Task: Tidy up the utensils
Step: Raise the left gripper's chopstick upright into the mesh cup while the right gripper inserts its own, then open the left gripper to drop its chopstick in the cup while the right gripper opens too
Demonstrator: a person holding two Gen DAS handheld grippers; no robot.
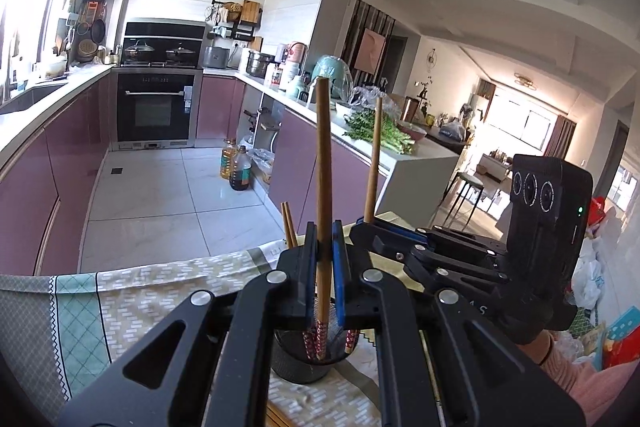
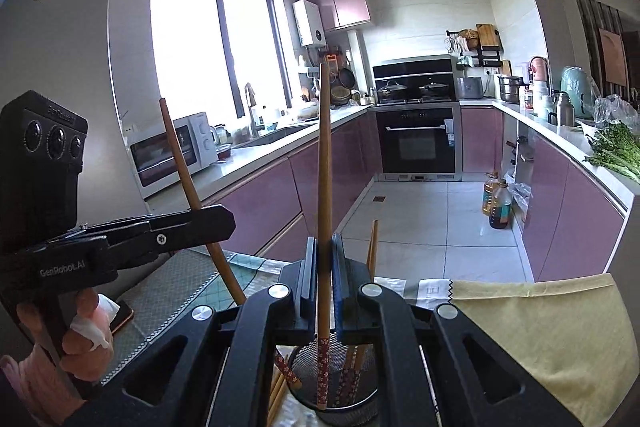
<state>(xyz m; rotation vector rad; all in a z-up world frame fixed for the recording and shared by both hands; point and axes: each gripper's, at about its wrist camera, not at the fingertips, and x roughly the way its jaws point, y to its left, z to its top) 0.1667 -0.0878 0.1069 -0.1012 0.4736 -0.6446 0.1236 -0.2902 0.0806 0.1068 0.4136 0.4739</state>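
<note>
Jaws: left gripper clamps chopstick | right gripper clamps chopstick

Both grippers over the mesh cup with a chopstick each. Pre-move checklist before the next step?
1. Left gripper shut on its chopstick: ok, blue-padded fingers clamp the shaft.
2. Right gripper shut on its chopstick: ok.
3. Patterned ends over the mesh cup: ok, both point into it.
4. Ends touching the cup's bottom: cannot tell, hidden by the gripper bodies.
5. Cup upright on the tablecloth: ok.
6. Room in the cup: ok, other chopsticks lean inside, with gaps left.
</note>
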